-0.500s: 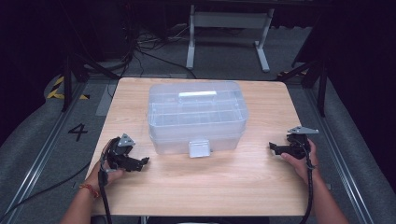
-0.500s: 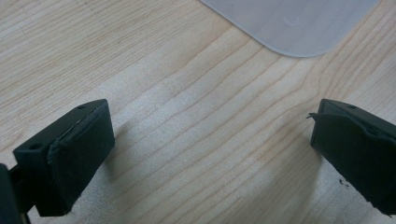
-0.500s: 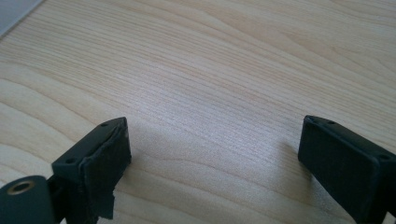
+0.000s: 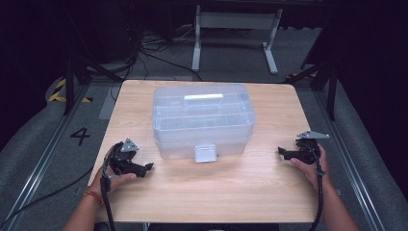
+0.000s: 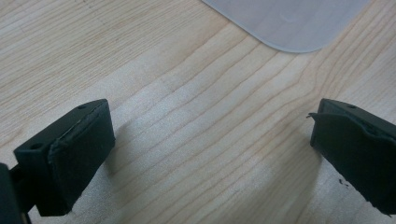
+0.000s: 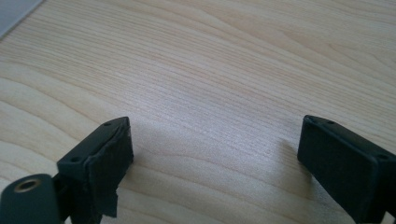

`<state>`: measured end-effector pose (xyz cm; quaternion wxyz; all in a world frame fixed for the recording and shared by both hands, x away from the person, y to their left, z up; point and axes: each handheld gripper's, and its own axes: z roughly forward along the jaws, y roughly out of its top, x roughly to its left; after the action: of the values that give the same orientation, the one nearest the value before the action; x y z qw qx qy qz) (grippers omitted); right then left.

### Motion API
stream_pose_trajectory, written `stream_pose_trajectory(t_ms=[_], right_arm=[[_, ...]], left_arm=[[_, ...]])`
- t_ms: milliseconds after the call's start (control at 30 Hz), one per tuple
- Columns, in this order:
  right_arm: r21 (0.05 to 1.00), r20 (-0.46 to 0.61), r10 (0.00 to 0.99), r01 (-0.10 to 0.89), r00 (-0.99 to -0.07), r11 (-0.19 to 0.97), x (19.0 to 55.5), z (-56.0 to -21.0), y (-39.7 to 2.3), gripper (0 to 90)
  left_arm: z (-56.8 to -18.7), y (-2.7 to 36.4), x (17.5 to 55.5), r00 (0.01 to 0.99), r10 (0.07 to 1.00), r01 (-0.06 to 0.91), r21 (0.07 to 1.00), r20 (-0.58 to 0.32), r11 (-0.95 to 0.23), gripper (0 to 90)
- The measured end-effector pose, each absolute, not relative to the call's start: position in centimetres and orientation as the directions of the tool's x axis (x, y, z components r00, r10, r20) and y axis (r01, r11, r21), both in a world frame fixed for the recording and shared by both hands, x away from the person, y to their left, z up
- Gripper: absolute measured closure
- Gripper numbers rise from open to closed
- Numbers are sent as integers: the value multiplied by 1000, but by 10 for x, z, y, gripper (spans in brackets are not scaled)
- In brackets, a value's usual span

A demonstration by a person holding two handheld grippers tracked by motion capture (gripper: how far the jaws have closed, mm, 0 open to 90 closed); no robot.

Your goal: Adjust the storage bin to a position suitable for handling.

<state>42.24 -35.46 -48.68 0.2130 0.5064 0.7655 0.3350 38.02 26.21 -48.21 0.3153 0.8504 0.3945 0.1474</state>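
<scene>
Left gripper (image 4: 148,167) and right gripper (image 4: 281,152): I see both jaws spread wide, grasping nothing, resting low over the table (image 4: 231,192); the clear plastic box (image 4: 203,118) stands between them, slightly ahead.

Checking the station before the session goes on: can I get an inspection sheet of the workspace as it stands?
Surface: light wooden table, bare around the box.
Job's things: clear plastic lidded storage box at table centre, lid on, front latch down.
Clutter: nothing seen.
Grippers: left gripper and right gripper both open, holding nothing, either side of the box.
Cables: one black cable trails from each gripper; more on the floor behind.
Surroundings: grey floor, white metal frame.
</scene>
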Motion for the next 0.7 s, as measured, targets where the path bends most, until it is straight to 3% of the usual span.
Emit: stream_pose_trajectory(t_ms=[133,700], right_arm=[[745,64,912,628,-406,227,420,-484,-359,262],[831,-24,852,464,-524,309,403,-438,-332,303]], left_arm=[[-482,262,380,646,764,577,653,3,-491,4],[-482,262,380,645,764,578,653,2,-490,4]])
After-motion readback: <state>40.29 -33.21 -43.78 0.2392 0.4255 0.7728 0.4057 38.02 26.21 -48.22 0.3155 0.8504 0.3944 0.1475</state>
